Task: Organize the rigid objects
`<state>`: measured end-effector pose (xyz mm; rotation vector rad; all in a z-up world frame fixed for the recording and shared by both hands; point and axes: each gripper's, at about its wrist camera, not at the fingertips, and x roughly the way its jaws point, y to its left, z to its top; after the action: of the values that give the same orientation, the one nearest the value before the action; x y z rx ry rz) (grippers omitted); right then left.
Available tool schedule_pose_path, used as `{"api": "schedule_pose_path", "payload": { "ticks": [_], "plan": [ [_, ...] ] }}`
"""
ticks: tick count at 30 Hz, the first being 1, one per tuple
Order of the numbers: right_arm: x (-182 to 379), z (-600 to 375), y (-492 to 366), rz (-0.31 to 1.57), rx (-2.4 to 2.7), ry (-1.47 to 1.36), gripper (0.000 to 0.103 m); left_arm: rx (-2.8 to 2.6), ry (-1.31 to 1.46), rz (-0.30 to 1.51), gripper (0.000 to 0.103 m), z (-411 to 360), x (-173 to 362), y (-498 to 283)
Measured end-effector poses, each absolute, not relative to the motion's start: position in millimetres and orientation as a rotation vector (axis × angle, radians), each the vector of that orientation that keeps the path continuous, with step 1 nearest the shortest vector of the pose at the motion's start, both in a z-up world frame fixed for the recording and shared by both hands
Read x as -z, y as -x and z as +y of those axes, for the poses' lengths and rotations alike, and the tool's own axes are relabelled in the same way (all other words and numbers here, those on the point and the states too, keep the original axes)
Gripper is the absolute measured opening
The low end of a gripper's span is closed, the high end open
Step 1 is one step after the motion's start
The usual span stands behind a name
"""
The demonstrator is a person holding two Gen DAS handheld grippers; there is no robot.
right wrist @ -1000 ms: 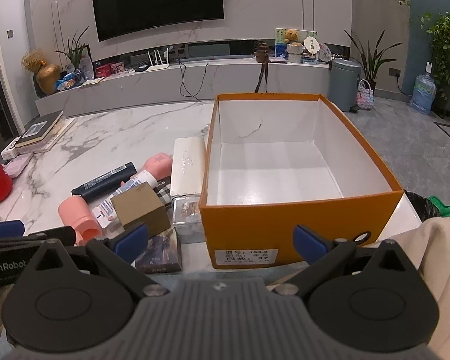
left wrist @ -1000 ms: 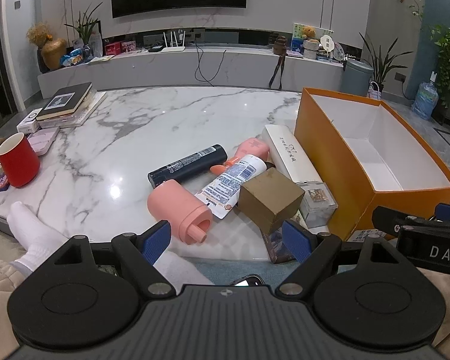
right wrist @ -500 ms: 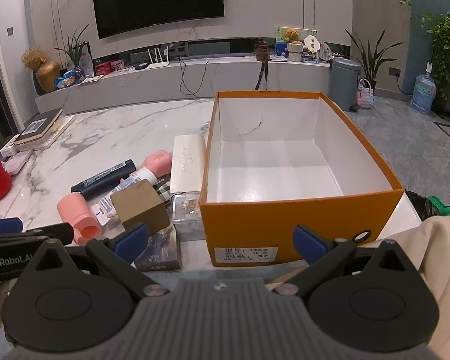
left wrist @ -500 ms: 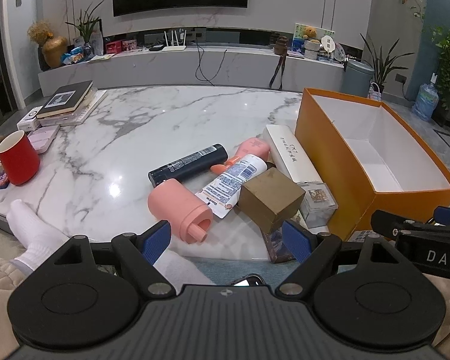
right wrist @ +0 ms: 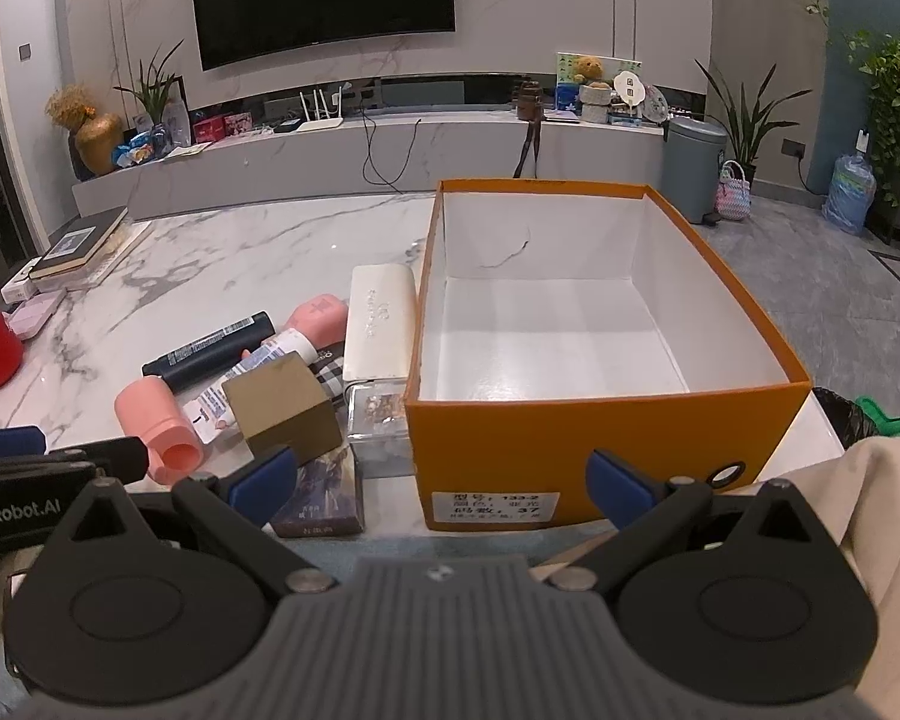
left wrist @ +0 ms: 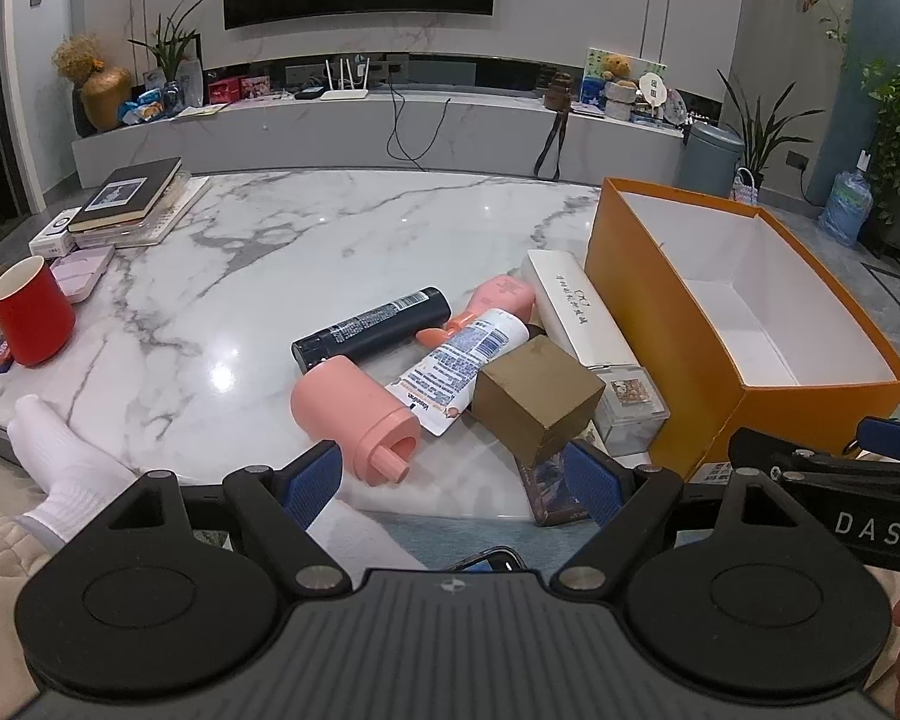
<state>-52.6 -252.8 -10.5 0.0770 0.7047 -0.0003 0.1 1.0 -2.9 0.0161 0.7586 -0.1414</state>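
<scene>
Both my tongs wide apart, holding nothing, at the near edge of the marble table [left wrist: 282,252].

My left gripper [left wrist: 456,483] faces the clutter: pink bottle [left wrist: 354,414], black can [left wrist: 372,327], white lotion tube [left wrist: 462,360], brown cube [left wrist: 537,402], white long box [left wrist: 582,312]. My right gripper [right wrist: 444,483] faces the orange box [right wrist: 600,432], empty, just right of that pile.

An open orange box [right wrist: 600,438] with a white inside sits on a marble tabletop [right wrist: 258,258]. Just left of it lie a white case [right wrist: 378,324], a brown cube [right wrist: 282,408], a pink bottle [right wrist: 156,420] and a black tube [right wrist: 210,351]. The right claw [right wrist: 441,480] hangs open, holding nothing.
</scene>
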Motion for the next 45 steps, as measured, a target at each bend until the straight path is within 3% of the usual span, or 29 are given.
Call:
{"api": "schedule_pose_path", "payload": {
  "ticks": [11,24,28,32,37,45],
  "plan": [
    [9,-241,45,0.703,-0.087,-0.045,0.101,0.097,0.042,0.727,0.098,25,-7,-7],
    [-1,-193,1,0.674,-0.296,0.205,0.1,0.168,-0.014,0.781,0.097,41,-19,-47],
    [3,-183,-28,0.725,-0.352,0.27,0.091,0.183,-0.069,0.819,0.091,42,-13,-72],
    [10,-174,-51,0.787,-0.402,0.313,0.09,0.158,-0.081,0.824,0.091,45,-5,-93],
    [28,-158,-76,0.874,-0.457,0.354,0.084,0.157,-0.023,0.923,0.077,54,12,-121],
    [51,-153,-96,0.989,-0.487,0.333,0.077,0.149,0.122,1.06,0.077,71,44,-147]
  ]
}}
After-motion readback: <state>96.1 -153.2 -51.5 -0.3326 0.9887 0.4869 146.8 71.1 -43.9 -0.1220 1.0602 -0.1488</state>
